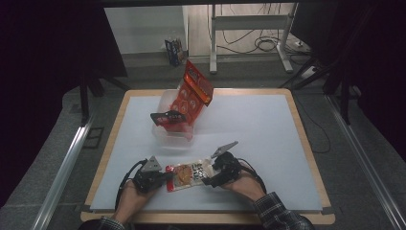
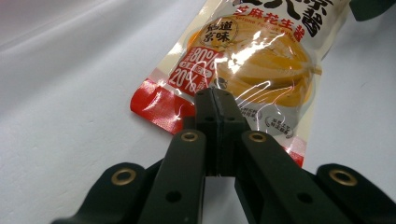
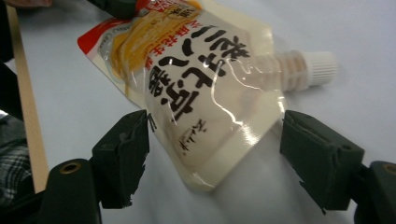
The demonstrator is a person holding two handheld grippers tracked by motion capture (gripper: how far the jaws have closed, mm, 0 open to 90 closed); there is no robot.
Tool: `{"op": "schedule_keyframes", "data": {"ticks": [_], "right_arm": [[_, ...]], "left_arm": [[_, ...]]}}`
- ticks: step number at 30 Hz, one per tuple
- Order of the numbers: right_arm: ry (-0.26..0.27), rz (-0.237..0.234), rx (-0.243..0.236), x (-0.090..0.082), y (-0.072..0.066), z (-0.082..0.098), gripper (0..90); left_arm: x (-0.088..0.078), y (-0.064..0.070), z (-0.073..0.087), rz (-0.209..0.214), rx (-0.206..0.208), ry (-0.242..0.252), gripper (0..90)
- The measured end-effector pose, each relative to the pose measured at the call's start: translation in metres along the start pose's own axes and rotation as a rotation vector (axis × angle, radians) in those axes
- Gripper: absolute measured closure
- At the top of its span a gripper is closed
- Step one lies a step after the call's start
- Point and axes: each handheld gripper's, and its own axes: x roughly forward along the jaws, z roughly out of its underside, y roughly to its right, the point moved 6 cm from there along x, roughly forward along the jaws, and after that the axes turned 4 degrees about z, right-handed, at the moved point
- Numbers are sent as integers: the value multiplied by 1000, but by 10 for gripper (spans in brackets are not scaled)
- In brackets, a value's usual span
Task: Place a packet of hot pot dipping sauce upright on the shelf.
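Lying flat near the front edge of the white table [image 1: 268,143], the sauce pouch [image 1: 187,175] sits right between the two hands. The left gripper [image 1: 165,177] has its jaws pressed together on the pouch's red-edged bottom end, pinching the film there. The right gripper [image 1: 209,178] is at the other end, its jaws spread with the pouch's top corner between them; the pads don't look like they're pressing on it. That end has a white screw cap [image 3: 322,68] poking out to the side. Further back, a clear plastic bin [image 1: 171,129] sits on the table with an orange snack bag [image 1: 192,94] standing tilted in it, well apart from the pouch. A black clip-like thing [image 1: 167,116] rests at the bin's rim, can't tell what it is.
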Motion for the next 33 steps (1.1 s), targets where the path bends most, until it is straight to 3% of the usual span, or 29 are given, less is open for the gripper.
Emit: {"op": "schedule_keyframes", "data": {"ticks": [7,12,15,22,26,30,33], "right_arm": [[27,-64,42,3,-5,-6,272],[95,-129,64,2,-12,-18,372],[110,-125,57,3,-15,-24,431],[113,-103,39,7,-17,-34,667],[112,-75,0,3,-21,-40,756],[117,-84,-15,-1,-23,-44,799],[137,-66,-35,-8,-21,-48,829]], "left_arm": [[0,0,0,-3,1,-3,900],[0,0,0,-6,8,-6,900],[0,0,0,-13,14,-9,900],[-1,2,-1,-25,14,-20,900],[-6,4,0,-68,35,-32,754],[-10,3,2,-76,27,-33,662],[-11,2,3,-108,43,-28,545]]}}
